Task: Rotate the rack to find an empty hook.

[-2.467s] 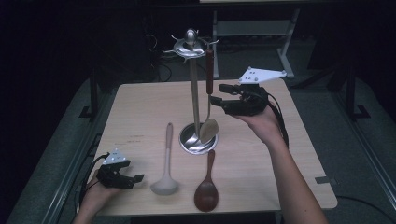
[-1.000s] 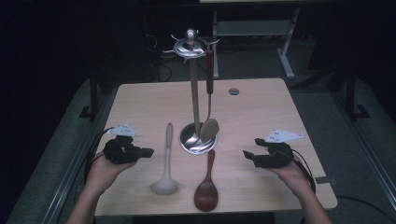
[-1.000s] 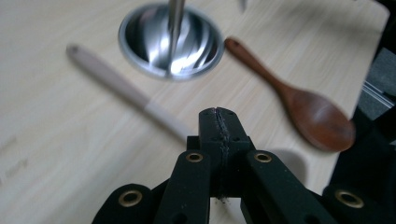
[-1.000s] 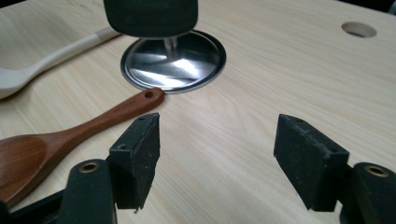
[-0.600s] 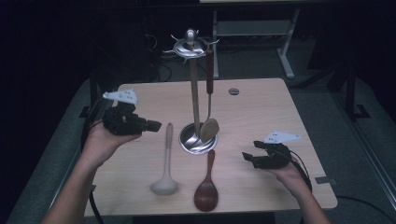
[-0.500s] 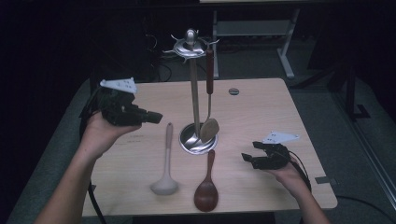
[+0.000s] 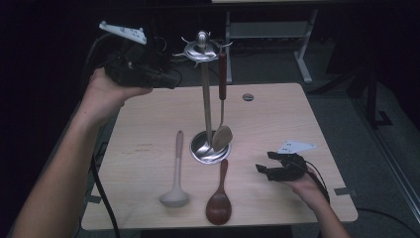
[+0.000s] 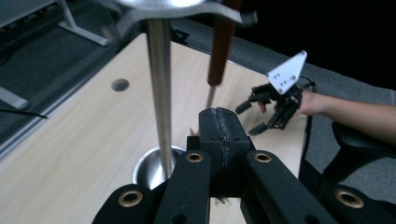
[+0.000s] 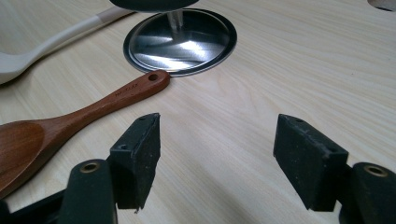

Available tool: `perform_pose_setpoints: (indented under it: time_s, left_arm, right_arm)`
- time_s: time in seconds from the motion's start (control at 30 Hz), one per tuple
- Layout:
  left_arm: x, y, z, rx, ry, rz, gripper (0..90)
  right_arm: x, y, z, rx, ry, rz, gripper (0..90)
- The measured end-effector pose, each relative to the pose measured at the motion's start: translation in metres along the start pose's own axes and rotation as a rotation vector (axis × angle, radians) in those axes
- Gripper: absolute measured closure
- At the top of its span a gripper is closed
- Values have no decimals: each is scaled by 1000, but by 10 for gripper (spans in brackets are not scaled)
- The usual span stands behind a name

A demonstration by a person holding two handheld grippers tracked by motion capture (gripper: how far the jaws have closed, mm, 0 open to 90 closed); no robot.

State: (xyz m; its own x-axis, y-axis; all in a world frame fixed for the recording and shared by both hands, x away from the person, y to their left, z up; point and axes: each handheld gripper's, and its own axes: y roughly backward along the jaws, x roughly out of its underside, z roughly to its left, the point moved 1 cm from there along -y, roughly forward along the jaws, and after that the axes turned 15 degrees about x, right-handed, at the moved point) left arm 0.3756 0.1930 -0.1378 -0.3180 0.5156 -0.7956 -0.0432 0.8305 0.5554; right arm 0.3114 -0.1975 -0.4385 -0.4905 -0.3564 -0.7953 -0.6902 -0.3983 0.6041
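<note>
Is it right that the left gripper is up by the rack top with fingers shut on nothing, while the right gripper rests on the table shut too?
Not quite. The right gripper is open: the right gripper view shows its fingers wide apart over bare table. The rest holds: the left gripper is up by the rack top, fingers shut on nothing.

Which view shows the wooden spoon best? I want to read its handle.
The right gripper view: the wooden spoon lies close, its handle lettering and hanging hole visible, its end touching the stand base. The high view shows it whole but small.
</note>
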Motion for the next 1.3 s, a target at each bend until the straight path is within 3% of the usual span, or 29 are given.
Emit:
perform_pose_setpoints:
  time_s: [0.4, 0.47, 0.6, 1.13, 1.3]
  left_arm:
    - [-31, 5, 16, -51, 4, -34, 899]
    - [-32, 6, 18, -68, 6, -32, 900]
    - [-32, 7, 24, -60, 15, -37, 900]
    - [-41, 7, 48, -138, 38, -46, 900]
    - [-41, 12, 45, -111, 46, -68, 900]
  right_arm:
    - [0, 1, -1, 0, -2, -1, 317]
    - [1, 1, -1, 0, -3, -1, 317]
    - [1, 2, -4, 2, -1, -8, 317]
    - [1, 3, -4, 3, -3, -9, 319]
    - [1, 3, -4, 4, -10, -5, 319]
